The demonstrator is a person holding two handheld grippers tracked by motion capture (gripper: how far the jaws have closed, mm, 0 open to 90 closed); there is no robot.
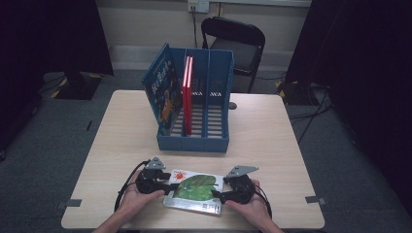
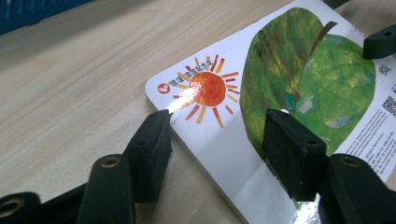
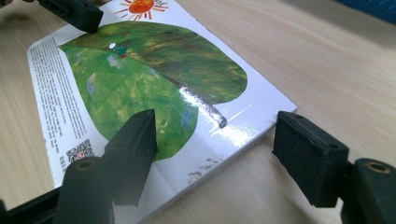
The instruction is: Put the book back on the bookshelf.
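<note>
A picture book [image 1: 194, 190] with a green leaf and an orange sun on its white cover lies flat near the table's front edge. My left gripper [image 1: 167, 187] sits at its left end, the right gripper [image 1: 217, 194] at its right end. In the left gripper view the left gripper [image 2: 217, 126] is open. One pad is at the book's [image 2: 299, 60] edge by the sun and the other is over the cover. In the right gripper view the right gripper [image 3: 217, 123] is open. One pad is over the book [image 3: 154, 60] and the other is past its edge above the table.
A blue three-slot file rack [image 1: 194, 141] stands mid-table. A blue picture book [image 1: 161, 90] leans in its left slot, and thin red books [image 1: 187, 92] stand upright beside it. A black chair [image 1: 238, 43] is behind the wooden table [image 1: 272, 145].
</note>
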